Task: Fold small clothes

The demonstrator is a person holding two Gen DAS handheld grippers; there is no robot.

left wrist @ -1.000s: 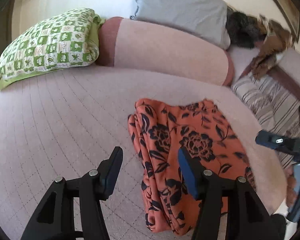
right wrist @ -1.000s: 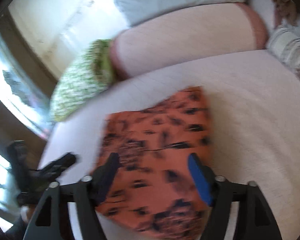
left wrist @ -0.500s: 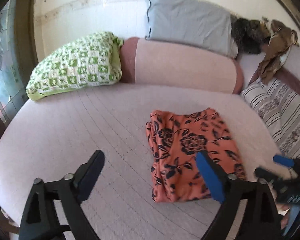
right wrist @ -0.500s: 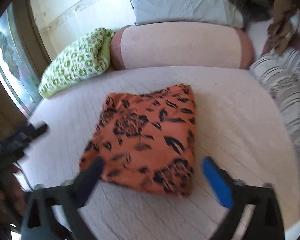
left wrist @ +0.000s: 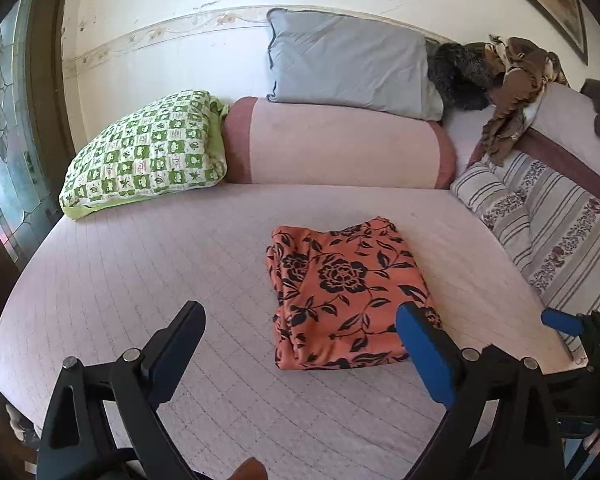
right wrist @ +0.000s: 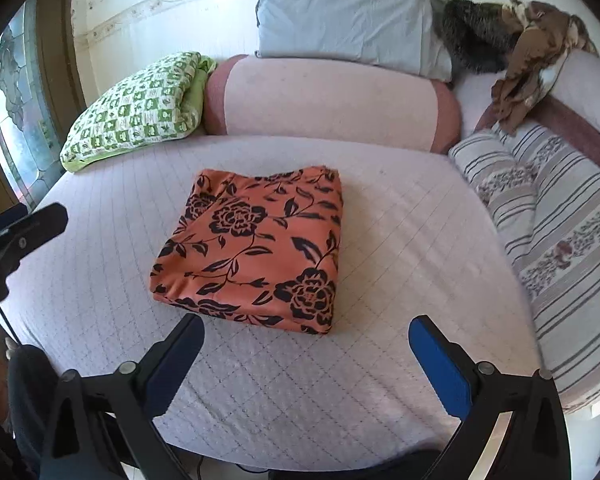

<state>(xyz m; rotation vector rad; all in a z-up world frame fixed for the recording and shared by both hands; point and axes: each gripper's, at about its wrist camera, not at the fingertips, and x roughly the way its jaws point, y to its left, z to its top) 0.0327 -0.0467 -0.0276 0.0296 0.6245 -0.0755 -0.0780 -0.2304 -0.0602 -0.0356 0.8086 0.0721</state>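
Note:
An orange garment with a black flower print [left wrist: 340, 292] lies folded into a flat rectangle on the pale quilted bed [left wrist: 140, 264]; it also shows in the right wrist view [right wrist: 256, 248]. My left gripper [left wrist: 300, 344] is open and empty, held above the bed just short of the garment's near edge. My right gripper [right wrist: 304, 356] is open and empty, held back from the garment's near edge. The right gripper shows at the right edge of the left wrist view [left wrist: 580, 332], and the left gripper at the left edge of the right wrist view [right wrist: 20, 232].
A green checked pillow [left wrist: 144, 156], a pink bolster [left wrist: 340, 144] and a grey pillow [left wrist: 352, 68] line the head of the bed. A striped cushion [left wrist: 540, 220] runs along the right side, with brown and dark clothes [left wrist: 508, 92] heaped behind it. A window [left wrist: 4, 140] is at left.
Both grippers have drawn back and up from the folded garment and their jaws have opened wider. The garment lies still on the bed.

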